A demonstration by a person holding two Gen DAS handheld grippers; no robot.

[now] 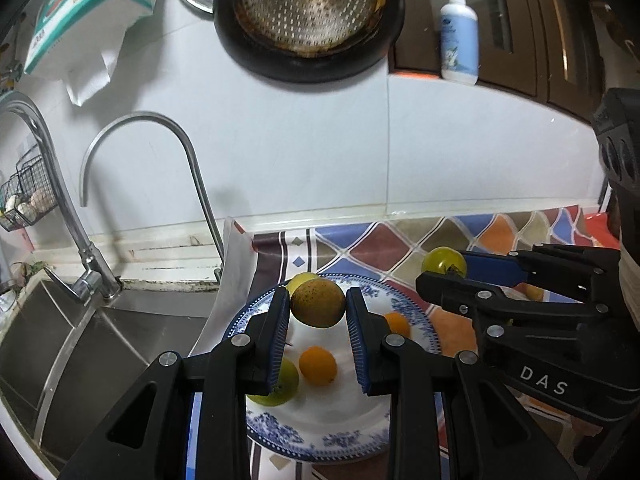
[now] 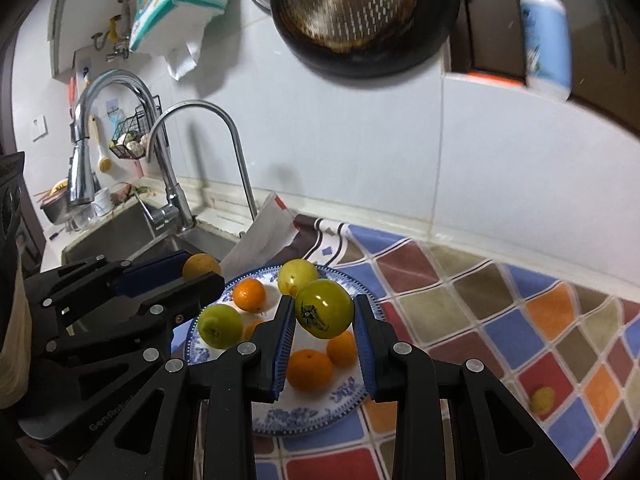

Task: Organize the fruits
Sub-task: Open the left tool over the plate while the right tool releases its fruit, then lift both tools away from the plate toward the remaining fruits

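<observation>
At the far left lies the sink with two taps over it; next, just beside the sink's edge, the plate sits on the checked cloth. The left gripper hangs over the plate's near-left part, its fingers pinching a speckled yellow-brown fruit clear of the china. Under it lie a green fruit, an orange, and more behind. To the right, the right gripper holds a green tomato, calyx toward the camera, pinched between its blue pads above the plate's middle. Furthest right, a small yellow fruit lies alone on the cloth, well apart from the plate. Both fruits look ready to be set down, so the judgement is: lower each into a bare patch of white china, not onto an orange, and let go only once it rests, since round fruit dropped from a height would likely roll off toward the sink. With the two grippers close together, placing one at a time should avoid a knock. The stray yellow one remains to be gathered.
</observation>
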